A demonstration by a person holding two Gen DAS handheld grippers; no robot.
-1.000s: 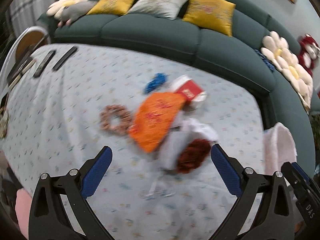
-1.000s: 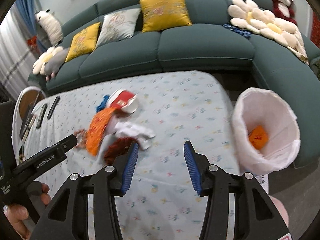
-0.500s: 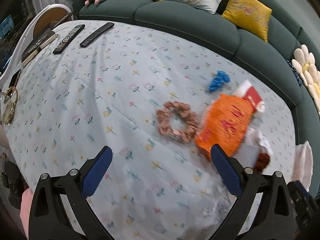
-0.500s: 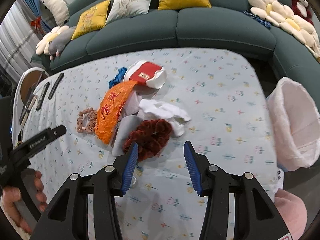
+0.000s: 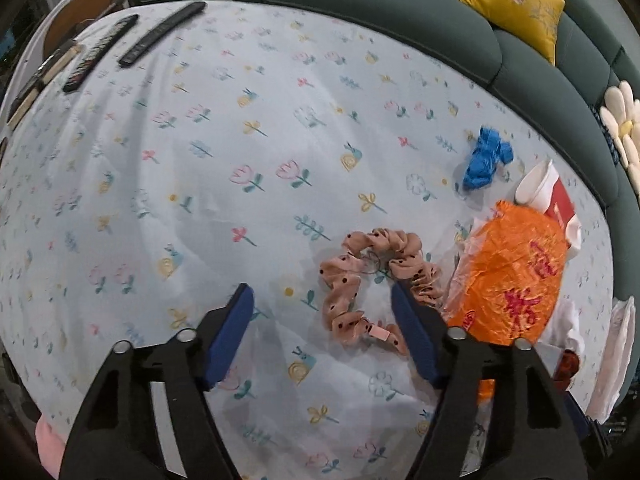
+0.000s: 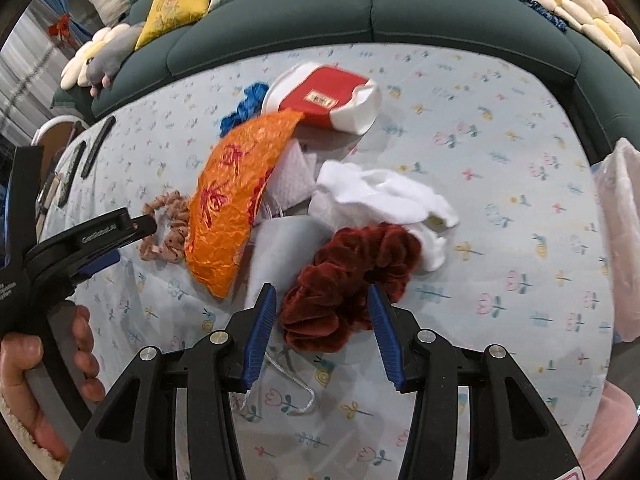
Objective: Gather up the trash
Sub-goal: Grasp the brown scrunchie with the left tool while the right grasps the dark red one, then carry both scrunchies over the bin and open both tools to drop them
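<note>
A pink dotted scrunchie (image 5: 376,280) lies on the flowered tablecloth (image 5: 200,160), between the fingers of my left gripper (image 5: 322,292). Its jaws are closing; the right finger overlaps the scrunchie and the left pad stands apart from it. A dark red velvet scrunchie (image 6: 348,276) lies between the fingers of my right gripper (image 6: 322,292), whose pads stand just beside it. An orange foil wrapper (image 6: 236,196), crumpled white tissue (image 6: 384,196), a red and white pack (image 6: 324,96) and a blue crumpled piece (image 5: 486,156) make up the pile.
A white bin bag (image 6: 620,220) hangs off the table's right edge. Two remotes (image 5: 160,36) lie at the far left. A green sofa (image 6: 360,12) with cushions wraps the far side. A person's hand (image 6: 24,360) holds the left gripper's handle.
Both grippers have come down close to the table. The left jaws have narrowed around the pink scrunchie. The red scrunchie now sits between the right fingers.
</note>
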